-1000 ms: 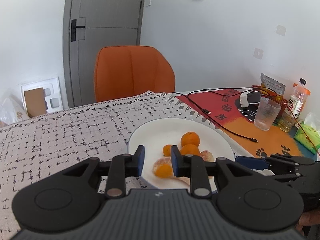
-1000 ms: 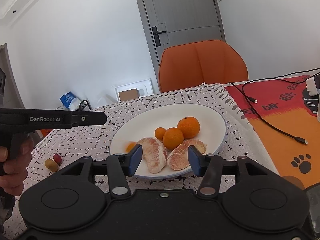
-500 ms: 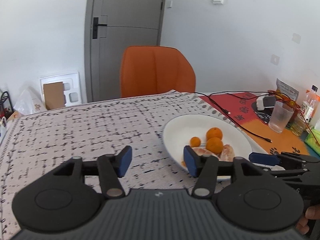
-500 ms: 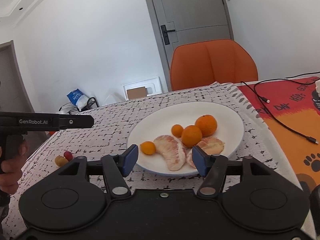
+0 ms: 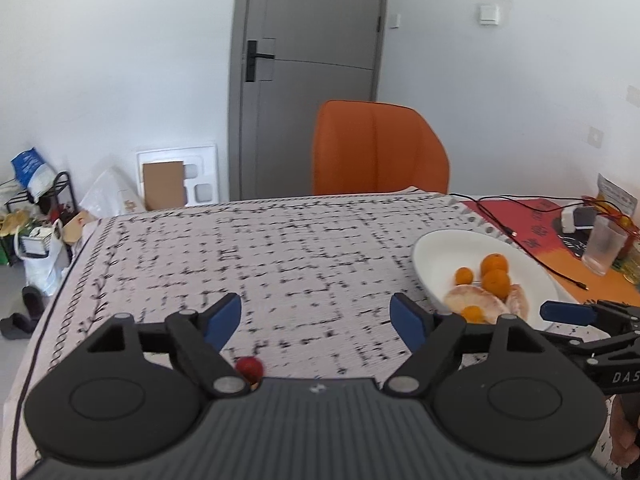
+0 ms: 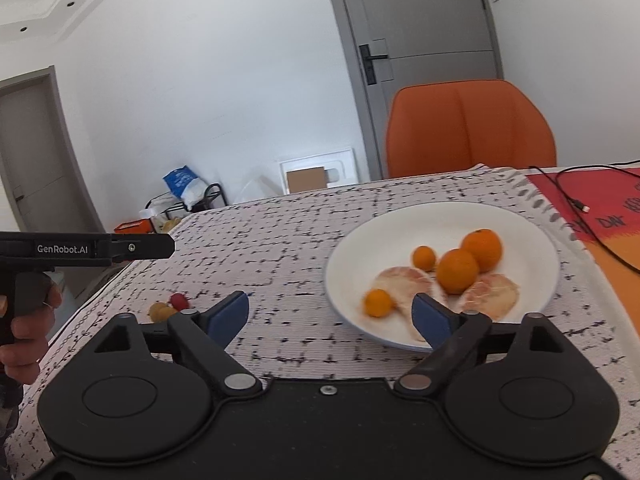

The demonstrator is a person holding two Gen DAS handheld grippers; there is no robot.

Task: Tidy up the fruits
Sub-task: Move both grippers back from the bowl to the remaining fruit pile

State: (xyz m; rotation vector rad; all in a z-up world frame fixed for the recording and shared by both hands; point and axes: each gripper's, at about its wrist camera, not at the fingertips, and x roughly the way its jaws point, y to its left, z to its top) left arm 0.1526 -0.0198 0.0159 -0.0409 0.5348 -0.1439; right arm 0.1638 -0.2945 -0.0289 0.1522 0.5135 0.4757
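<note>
Both grippers are ours, and both stand wide open with nothing between their blue pads. Our left gripper [image 5: 316, 318] hovers over bare tablecloth; our right gripper [image 6: 330, 314] hovers at the near edge of the plate [image 6: 400, 228].

We are over a table covered by a white cloth [image 5: 248, 252] printed with broken black lines. On the right the cloth gives way to a red and orange mat [image 5: 532, 220]. Behind the table stands one orange chair [image 5: 378, 148], then a grey door [image 5: 308, 76] in white walls. A white foam tray [image 5: 178, 178] leans against the wall, and bags sit around a black rack [image 5: 60, 184] in the left corner.

A black cable [image 5: 516, 236] runs across the mat beside the plate. One clear tumbler [image 5: 604, 244] and a white charger [image 5: 576, 218] stand at the far right.

On the plate we count two oranges [image 6: 470, 258], two small kumquats [image 6: 378, 303] and two peeled pomelo segments [image 6: 490, 296]. The oranges touch each other; one kumquat lies near the front rim.

Off the plate, on the cloth to the left, lies one small red fruit [image 5: 249, 368], just below our left gripper's left finger. A small yellowish fruit [image 6: 162, 312] sits beside it, seen from the right wrist.
</note>
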